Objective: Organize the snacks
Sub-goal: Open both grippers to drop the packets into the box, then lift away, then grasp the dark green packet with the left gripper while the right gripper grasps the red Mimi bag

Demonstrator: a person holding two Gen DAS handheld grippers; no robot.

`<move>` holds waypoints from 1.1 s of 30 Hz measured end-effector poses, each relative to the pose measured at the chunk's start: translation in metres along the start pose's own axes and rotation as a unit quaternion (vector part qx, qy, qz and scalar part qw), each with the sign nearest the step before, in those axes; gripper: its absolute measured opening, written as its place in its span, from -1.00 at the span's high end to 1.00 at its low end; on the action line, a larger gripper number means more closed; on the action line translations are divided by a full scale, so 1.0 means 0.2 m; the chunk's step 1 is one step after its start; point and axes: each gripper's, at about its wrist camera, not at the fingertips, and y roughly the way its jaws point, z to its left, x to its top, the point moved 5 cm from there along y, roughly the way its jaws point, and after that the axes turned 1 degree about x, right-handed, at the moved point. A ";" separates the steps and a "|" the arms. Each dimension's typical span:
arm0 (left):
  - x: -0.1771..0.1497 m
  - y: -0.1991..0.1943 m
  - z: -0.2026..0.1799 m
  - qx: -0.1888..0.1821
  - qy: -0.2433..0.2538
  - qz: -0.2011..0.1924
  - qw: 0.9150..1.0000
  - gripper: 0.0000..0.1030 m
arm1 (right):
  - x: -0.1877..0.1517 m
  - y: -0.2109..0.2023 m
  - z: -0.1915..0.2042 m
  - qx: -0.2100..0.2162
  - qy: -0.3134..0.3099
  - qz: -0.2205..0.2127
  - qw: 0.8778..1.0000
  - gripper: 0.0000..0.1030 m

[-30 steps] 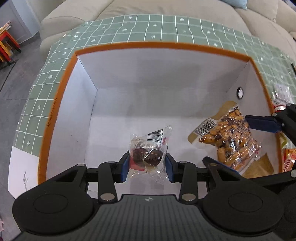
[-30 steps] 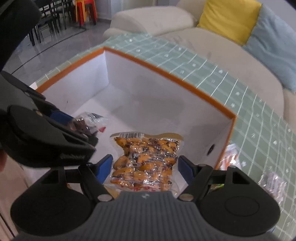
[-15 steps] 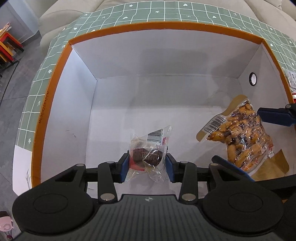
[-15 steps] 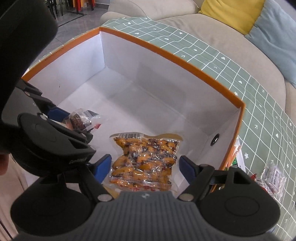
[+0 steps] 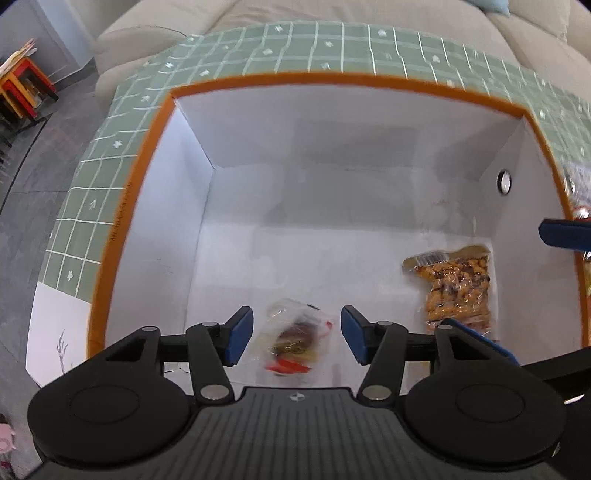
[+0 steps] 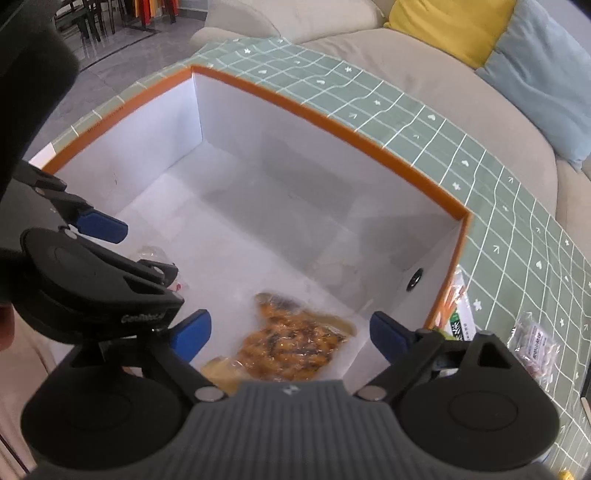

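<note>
A white box with an orange rim (image 5: 317, 79) stands on a green checked cloth; it also shows in the right wrist view (image 6: 332, 122). My left gripper (image 5: 297, 334) is open above the box's near floor. A clear-wrapped chocolate cake (image 5: 295, 339) lies blurred on the floor between and below its blue pads. My right gripper (image 6: 290, 334) is open over the box's right end. A clear bag of orange nuts (image 6: 291, 350) lies on the floor below it; the bag also shows in the left wrist view (image 5: 456, 288).
More snack packets lie on the cloth right of the box: a small clear packet (image 6: 533, 343) and a green-and-white pack (image 6: 460, 314). A beige sofa (image 6: 424, 62) with a yellow cushion (image 6: 454, 26) stands behind. The left gripper's body (image 6: 85, 280) is close to my right gripper.
Both grippers have opened. The cake and the nut bag have dropped from the pads onto the box floor. Both grippers have risen a little.
</note>
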 end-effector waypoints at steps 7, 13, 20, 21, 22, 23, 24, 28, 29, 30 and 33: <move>0.00 -0.19 0.02 -0.017 -0.037 -0.063 0.997 -0.26 | -0.04 -0.16 -0.07 -0.025 0.016 -0.044 0.999 -0.83; -0.03 -0.35 -0.01 -0.020 -0.060 -0.121 0.991 -0.27 | -0.09 -0.35 -0.13 -0.031 0.046 -0.106 0.993 -0.83; -0.11 -0.50 -0.09 -0.019 -0.049 -0.184 0.981 -0.30 | -0.22 -0.56 -0.22 -0.069 0.086 -0.173 0.979 -0.83; -0.12 -0.53 -0.11 -0.023 -0.047 -0.193 0.980 -0.30 | -0.24 -0.59 -0.24 -0.073 0.095 -0.183 0.976 -0.83; -0.14 -0.54 -0.13 -0.028 -0.043 -0.202 0.978 -0.30 | -0.26 -0.62 -0.25 -0.076 0.101 -0.190 0.974 -0.83; -0.15 -0.56 -0.15 -0.033 -0.037 -0.212 0.976 -0.30 | -0.29 -0.64 -0.27 -0.078 0.108 -0.199 0.971 -0.83; -0.16 -0.58 -0.17 -0.037 -0.031 -0.221 0.974 -0.30 | -0.33 -0.66 -0.28 -0.081 0.116 -0.207 0.968 -0.83; -0.22 -0.64 -0.28 -0.058 -0.002 -0.255 0.965 -0.30 | -0.47 -0.73 -0.33 -0.086 0.140 -0.230 0.959 -0.83; -0.23 -0.65 -0.31 -0.065 0.006 -0.260 0.963 -0.30 | -0.51 -0.74 -0.35 -0.087 0.144 -0.236 0.957 -0.83; -0.25 -0.66 -0.35 -0.074 0.013 -0.264 0.961 -0.30 | -0.55 -0.76 -0.36 -0.088 0.147 -0.241 0.955 -0.83; -0.29 -0.67 -0.45 -0.100 0.028 -0.271 0.957 -0.30 | -0.68 -0.79 -0.41 -0.101 0.155 -0.249 0.951 -0.83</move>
